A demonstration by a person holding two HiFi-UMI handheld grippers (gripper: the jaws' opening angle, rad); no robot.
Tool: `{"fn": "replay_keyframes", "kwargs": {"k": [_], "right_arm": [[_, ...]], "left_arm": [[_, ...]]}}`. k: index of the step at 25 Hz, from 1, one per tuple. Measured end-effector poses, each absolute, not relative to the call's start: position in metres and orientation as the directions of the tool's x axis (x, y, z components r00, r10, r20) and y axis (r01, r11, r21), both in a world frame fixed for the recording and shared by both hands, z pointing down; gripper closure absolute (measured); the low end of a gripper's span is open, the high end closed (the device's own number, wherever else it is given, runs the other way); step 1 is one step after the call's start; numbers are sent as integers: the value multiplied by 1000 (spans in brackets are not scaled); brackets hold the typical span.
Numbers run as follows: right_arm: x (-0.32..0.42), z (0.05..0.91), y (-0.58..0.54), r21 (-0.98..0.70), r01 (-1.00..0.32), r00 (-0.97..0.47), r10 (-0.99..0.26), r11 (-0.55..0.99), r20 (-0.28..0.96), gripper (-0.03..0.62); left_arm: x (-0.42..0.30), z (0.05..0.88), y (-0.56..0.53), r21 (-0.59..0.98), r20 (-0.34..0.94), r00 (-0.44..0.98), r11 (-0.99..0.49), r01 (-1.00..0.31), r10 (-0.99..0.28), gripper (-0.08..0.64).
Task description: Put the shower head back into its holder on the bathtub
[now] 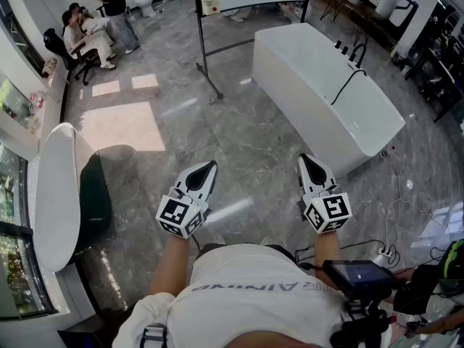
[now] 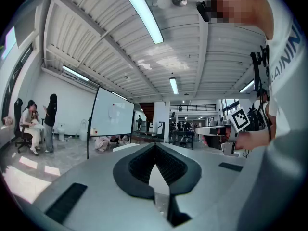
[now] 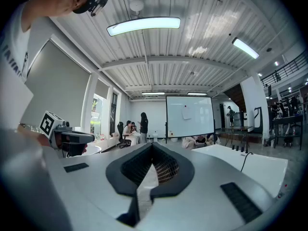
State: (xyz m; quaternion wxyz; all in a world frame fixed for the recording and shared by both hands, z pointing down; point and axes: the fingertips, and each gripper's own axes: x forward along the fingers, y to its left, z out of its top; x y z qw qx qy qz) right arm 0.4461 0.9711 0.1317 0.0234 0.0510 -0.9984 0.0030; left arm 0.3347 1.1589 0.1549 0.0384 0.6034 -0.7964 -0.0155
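- Two smooth white-shelled grippers are held level over a glossy, grey-veined stone floor (image 1: pixel 239 136). Each carries a cube with black-and-white square markers.
- On the left gripper (image 1: pixel 211 166), the black ribbed pads meet at a point. It is closed with nothing between them.
- The right gripper (image 1: pixel 304 158) is pressed together the same way and is empty too.
- A white, glossy bathtub (image 1: pixel 297 85), oblong with rounded corners, stands ahead and to the right, well apart from both grippers. Its long axis runs from upper left to lower right in the head view.
- A thin black hose (image 1: pixel 346 84) curves from the black fittings (image 1: pixel 353 49) on the far rim down into the tub.
- The shower head at the hose's end is too small to make out, so I cannot tell which way it points.
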Motion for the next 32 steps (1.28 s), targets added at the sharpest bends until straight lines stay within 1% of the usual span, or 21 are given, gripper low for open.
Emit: {"fn": "replay_keyframes", "kwargs": {"k": [9,16,27,32], "right_arm": [[448,137,962,-6,-115,-992,-114,993,58,581],[446,141,965,-21,-95,-995,-94,995,47,581],[447,143,956,-34,-114,-992,-112,993,61,581],[452,146,949,-42,-122,-991,-119,992,59,581]], "left_arm": [[335,153,1151,65,37,-270,272,-960,-962,543],[339,162,1147,75,48,-261,264,-962,-964,543],[332,160,1149,78,50,-284,287,-955,-957,543],[339,161,1140,77,57,-271,275,-959,-961,543]]}}
